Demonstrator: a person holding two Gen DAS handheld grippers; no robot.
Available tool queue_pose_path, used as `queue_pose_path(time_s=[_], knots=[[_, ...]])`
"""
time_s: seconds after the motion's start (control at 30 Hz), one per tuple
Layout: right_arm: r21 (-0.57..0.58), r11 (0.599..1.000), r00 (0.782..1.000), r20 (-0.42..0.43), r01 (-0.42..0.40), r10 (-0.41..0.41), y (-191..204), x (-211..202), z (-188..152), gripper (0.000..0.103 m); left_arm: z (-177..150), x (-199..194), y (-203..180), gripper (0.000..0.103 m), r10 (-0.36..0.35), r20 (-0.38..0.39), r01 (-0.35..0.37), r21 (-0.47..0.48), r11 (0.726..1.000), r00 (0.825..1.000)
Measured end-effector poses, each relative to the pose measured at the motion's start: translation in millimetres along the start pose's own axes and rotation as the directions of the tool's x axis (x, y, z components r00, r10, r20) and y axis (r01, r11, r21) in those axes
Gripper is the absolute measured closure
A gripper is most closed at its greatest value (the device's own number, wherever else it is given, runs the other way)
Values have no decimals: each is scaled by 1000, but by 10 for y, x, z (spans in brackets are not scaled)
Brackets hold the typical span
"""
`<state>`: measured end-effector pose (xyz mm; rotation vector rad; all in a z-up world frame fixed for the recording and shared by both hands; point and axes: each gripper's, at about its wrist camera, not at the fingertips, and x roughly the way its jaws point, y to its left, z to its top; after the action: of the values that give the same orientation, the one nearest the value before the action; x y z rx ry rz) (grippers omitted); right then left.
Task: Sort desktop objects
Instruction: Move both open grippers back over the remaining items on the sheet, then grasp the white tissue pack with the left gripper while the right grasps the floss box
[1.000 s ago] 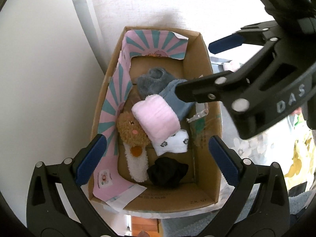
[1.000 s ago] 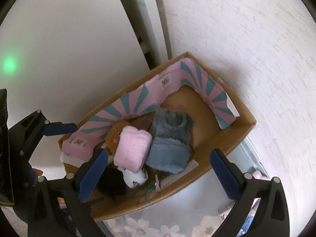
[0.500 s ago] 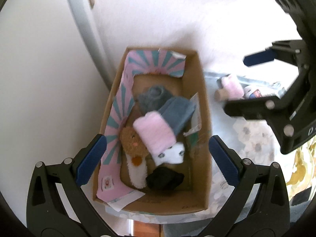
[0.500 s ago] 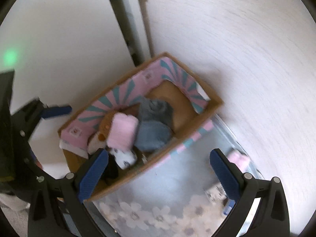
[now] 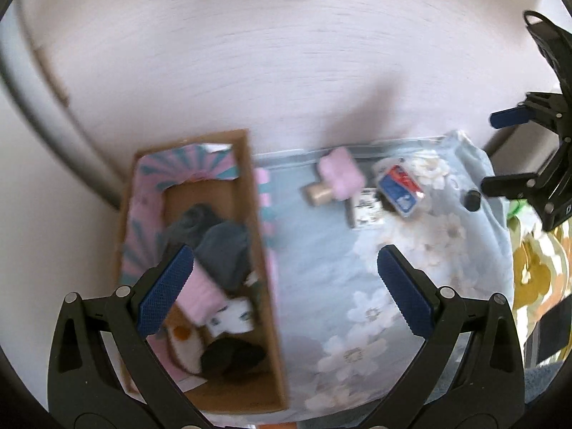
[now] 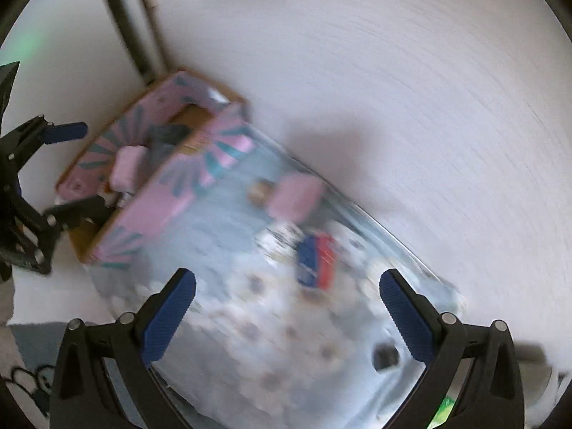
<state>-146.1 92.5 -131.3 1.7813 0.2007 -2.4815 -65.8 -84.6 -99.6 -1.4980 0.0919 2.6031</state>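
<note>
A cardboard box (image 5: 257, 250) with a pink and teal liner stands at the table's left end, holding grey, pink, white and black soft items. On the floral cloth (image 5: 321, 250) near the wall lie a pink soft item (image 5: 341, 175), a wooden piece (image 5: 318, 193), a small white card (image 5: 366, 211), a red and blue packet (image 5: 400, 187) and a black cap (image 5: 472, 200). My left gripper (image 5: 286, 289) is open and empty above the box's right wall. My right gripper (image 6: 286, 312) is open and empty above the cloth, short of the packet (image 6: 316, 261). The right wrist view is blurred.
A white wall runs behind the table. A dark pipe (image 5: 53, 125) stands in the corner left of the box. Yellow floral fabric (image 5: 536, 268) lies past the table's right end. My right gripper also shows at the right edge of the left wrist view (image 5: 500, 150).
Both grippers have pulled up and back from the box and swung right. The small items on the cloth have come into view. Both stay open and empty.
</note>
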Motion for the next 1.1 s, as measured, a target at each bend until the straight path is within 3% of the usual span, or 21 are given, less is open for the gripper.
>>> queue_pose_path(time_s=[0.3,0.57,0.77,0.9,1.1], knots=[[174,982,997,-8,75,-75,-769,26,-929,0,120,423,-658,1,-32,-43,35,90,995,999],[239,970,999,-19,42,-39,-1057,471,-1387,0,57,1139,-1004,2,-18,-88,27,103,994,996],[216,976,997,79,-39,22,-1044,802,-1302,0,31,1630,-1179,3,16,-76,-8,111,994,997],[175,974,983,134,-146,123,-878,1037,-1023,1,6,1864,-1239,6,45,-76,-36,119,992,996],[122,965,964,160,-234,214,-688,1311,-641,6,-9,2010,-1190,6,55,-58,-50,80,996,997]])
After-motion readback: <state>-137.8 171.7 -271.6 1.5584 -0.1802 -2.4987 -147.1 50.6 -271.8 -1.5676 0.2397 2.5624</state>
